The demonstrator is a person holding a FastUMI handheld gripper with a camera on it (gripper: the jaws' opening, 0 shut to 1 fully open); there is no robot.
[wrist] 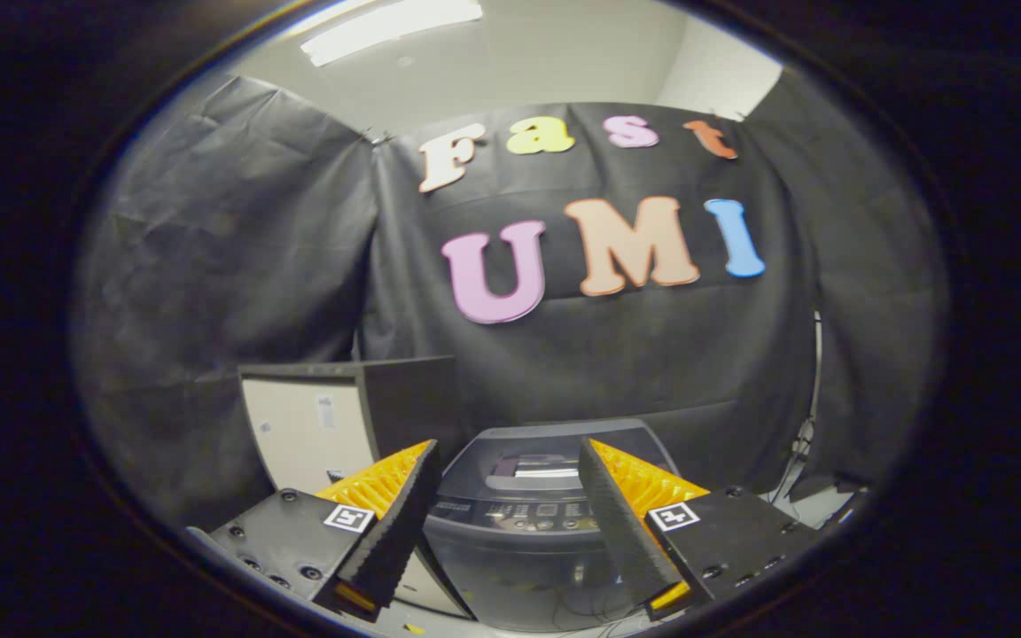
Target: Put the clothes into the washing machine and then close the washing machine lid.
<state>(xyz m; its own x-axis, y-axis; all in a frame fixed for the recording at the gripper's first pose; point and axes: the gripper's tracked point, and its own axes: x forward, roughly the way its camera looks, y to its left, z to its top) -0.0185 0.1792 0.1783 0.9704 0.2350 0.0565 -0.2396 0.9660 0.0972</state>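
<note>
We begin with the washing machine (524, 509), a grey top-loading unit that stands against the booth's black cloth wall, just ahead of and between our fingers. Its lid (555, 447) appears to lie flat over the tub, with the panel of buttons (528, 511) along the near edge, though from this low angle we cannot be sure the lid is fully seated. Beside the machine stands a pale cabinet (311, 434) with a dark side panel, close to its flank. The hand-held gripper (502, 523) hangs with its fingers spread apart and nothing between them; neither pad touches the machine. We see no clothes in this view, so we cannot tell where they lie: inside the tub under the lid, or somewhere behind us. This scene fits two stages equally well, one with the garments waiting outside a covered tub, the other with the garments already inside and the lid down over them. Whichever it is, we judge that good work here means keeping the gripper level and centred on the machine, approaching the lid squarely, not from the cabinet's side, and keeping the fingers clear of the buttons so that nothing is pressed by accident.
</note>
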